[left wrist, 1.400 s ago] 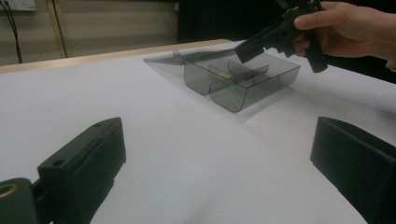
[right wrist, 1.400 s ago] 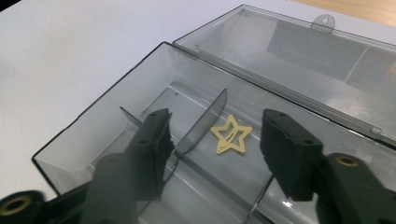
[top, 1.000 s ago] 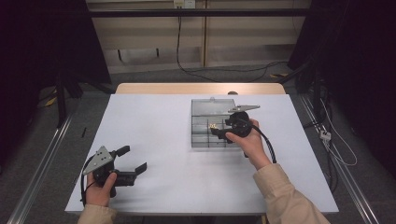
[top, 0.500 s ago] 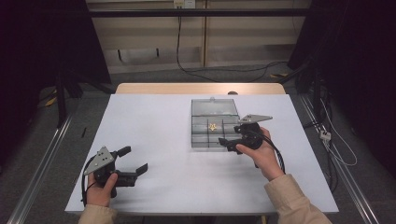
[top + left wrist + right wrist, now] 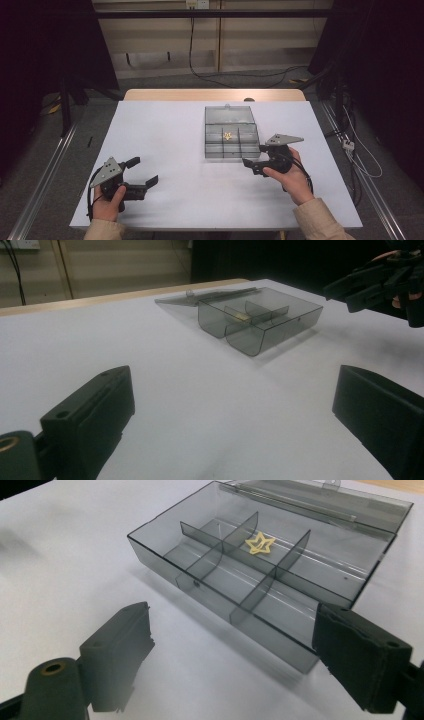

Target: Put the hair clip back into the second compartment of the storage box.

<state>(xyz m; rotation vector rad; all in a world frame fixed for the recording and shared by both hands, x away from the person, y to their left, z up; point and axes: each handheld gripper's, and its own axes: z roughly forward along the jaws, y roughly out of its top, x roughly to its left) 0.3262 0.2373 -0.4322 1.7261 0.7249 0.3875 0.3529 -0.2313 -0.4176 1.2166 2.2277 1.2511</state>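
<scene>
Grey see-through plastic makes up the box point(image 5: 231, 139) that sits on the white table point(image 5: 170, 130), a bit right of the middle. Its lid point(image 5: 229, 114) lies open and flat behind it, toward the far edge. Thin walls split the box into small rooms. A little yellow star point(image 5: 228, 135) lies flat in one of the middle rooms, and the right gripper view shows it close to where two walls meet.

The right gripper point(image 5: 254, 165) is just beside the near right corner of the box, not touching it. Its two black jaws are wide apart and hold nothing. The right hand point(image 5: 292, 175) grips it from behind.

The left gripper point(image 5: 142, 172) is near the front left edge of the table, well apart from the box. Its jaws are wide apart too, with nothing between them. The left hand point(image 5: 107, 200) holds it low, close to the table.

Between the two grippers the white top is bare, and the whole left half of the table is open room. The wooden strip point(image 5: 215, 94) runs along the far edge
</scene>
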